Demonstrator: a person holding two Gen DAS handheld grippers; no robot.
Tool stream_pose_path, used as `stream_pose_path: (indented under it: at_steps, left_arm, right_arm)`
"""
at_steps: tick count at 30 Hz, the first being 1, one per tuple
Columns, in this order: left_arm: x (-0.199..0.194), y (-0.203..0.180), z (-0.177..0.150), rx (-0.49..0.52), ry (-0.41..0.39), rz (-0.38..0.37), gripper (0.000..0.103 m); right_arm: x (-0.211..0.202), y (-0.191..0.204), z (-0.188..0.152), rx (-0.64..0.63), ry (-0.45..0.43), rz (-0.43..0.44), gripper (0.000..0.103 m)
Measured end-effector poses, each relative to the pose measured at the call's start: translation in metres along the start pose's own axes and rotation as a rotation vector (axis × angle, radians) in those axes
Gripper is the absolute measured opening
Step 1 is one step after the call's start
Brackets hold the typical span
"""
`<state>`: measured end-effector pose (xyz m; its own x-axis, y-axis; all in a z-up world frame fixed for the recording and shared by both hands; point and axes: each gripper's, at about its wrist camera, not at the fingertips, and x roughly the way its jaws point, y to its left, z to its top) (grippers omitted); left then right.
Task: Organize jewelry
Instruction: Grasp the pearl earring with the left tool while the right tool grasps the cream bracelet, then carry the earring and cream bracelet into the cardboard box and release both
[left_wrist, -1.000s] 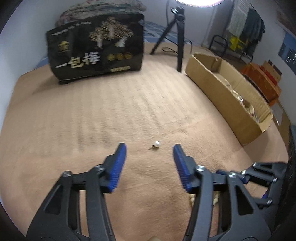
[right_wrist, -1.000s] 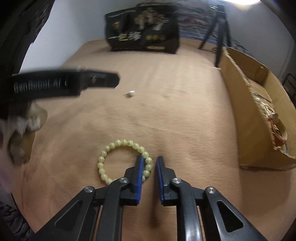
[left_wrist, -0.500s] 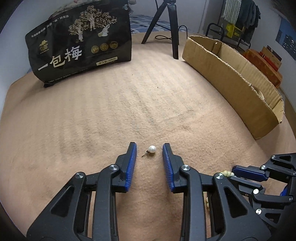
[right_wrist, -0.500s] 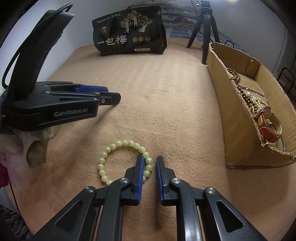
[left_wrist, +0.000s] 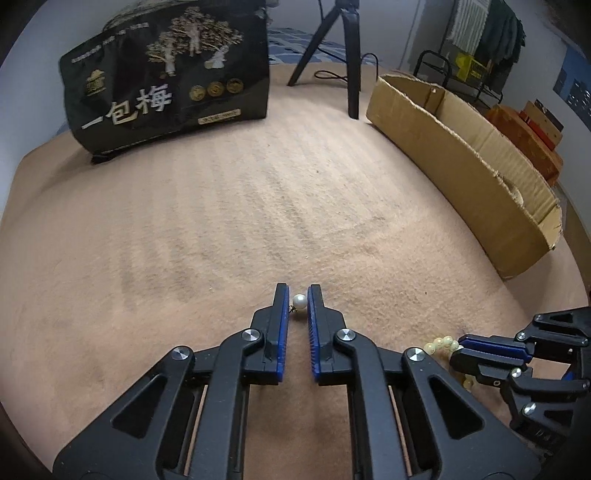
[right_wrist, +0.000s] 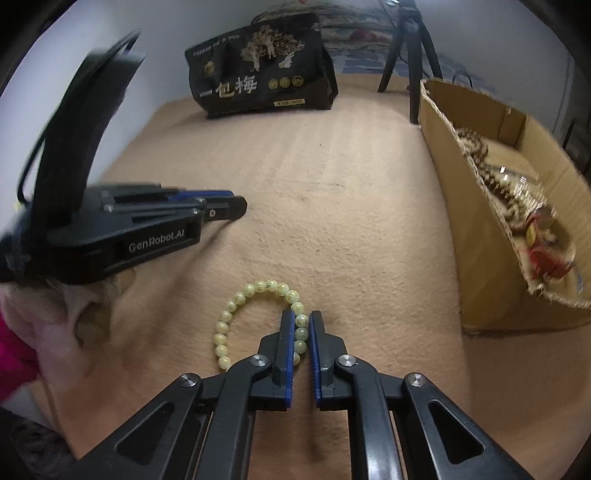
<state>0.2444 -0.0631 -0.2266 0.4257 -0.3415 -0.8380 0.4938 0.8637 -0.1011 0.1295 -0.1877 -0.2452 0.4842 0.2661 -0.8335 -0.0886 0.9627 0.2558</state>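
Between the blue pads of the left gripper (left_wrist: 298, 302) sits a pearl stud earring (left_wrist: 299, 301), pinched, its post pointing toward nine o'clock. Beside it the right gripper (right_wrist: 302, 325) is clamped on the far side of a pale green bead bracelet (right_wrist: 258, 317) lying flat on the tan blanket (right_wrist: 332, 206). Both catches must travel toward the cardboard box (right_wrist: 480, 236) at two o'clock, and the right hand looks nearer to it.
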Motion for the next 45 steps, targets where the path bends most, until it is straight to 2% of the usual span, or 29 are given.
stream_pose_path:
  at_steps: [3,15,22,28,36,45]
  left_arm:
    - [-0.013,0.0,-0.001,-0.006,-0.013,0.009,0.006]
    - [-0.062,-0.008,-0.002,-0.016,-0.08,0.021,0.006]
    - [-0.09,0.016,0.001,-0.101,-0.131,0.044,0.006]
    - [-0.114,0.023,0.002,-0.127,-0.178,0.059,0.006]
    - [-0.135,-0.01,0.016,-0.067,-0.246,0.025,0.006]
    - [-0.136,-0.073,0.042,0.0,-0.282,-0.062,0.006]
  right_arm:
    - [-0.006,-0.003,0.0,0.038,-0.007,0.038,0.005]
    - [-0.045,0.016,0.006,-0.036,-0.068,0.045,0.005]
    - [-0.074,0.017,0.011,-0.051,-0.118,0.057,0.005]
    - [-0.095,0.02,0.02,-0.075,-0.153,0.073,0.005]
    - [-0.13,0.007,0.042,-0.108,-0.221,0.035,0.005]
    - [-0.158,-0.049,0.071,-0.047,-0.282,-0.045,0.005]
